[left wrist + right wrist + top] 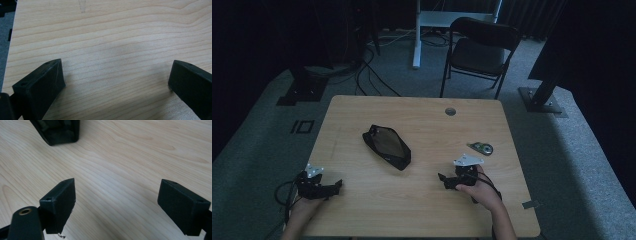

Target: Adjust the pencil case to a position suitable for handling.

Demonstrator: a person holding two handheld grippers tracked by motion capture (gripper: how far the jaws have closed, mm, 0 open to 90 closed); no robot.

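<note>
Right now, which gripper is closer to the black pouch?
The right. The right gripper sits just past the black pouch's near end, jaws open and pointing toward it. The left gripper lies farther off at the table's near-left edge, jaws open over bare wood.

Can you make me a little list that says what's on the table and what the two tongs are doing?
table: light wood
black pouch: lies near the middle, unzipped
small tape roller: right side, beyond the right tongs
left tongs: open, holding nothing, low over bare wood
right tongs: open, holding nothing, pointed toward the pouch
chair: behind the table, on the carpet
</note>
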